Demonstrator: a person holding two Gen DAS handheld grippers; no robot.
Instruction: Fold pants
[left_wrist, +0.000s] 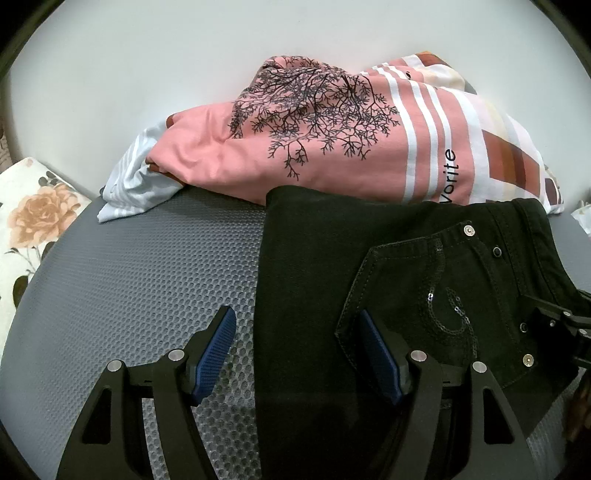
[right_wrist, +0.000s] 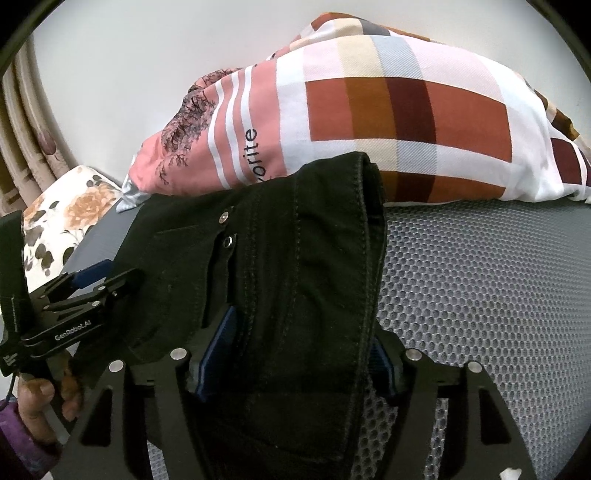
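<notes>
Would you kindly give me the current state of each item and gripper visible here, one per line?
Black pants: folded, lying on the grey mesh mat, far edge against the pillows.
Left gripper: open, straddling the pants' edge.
Right gripper: jaws around the folded waistband; whether the pads press cannot be told.
Pink tree-print pillow: lying behind the pants.
Checked pillow: lying beside the pink one.
Floral cushion: off the mat's edge.
</notes>
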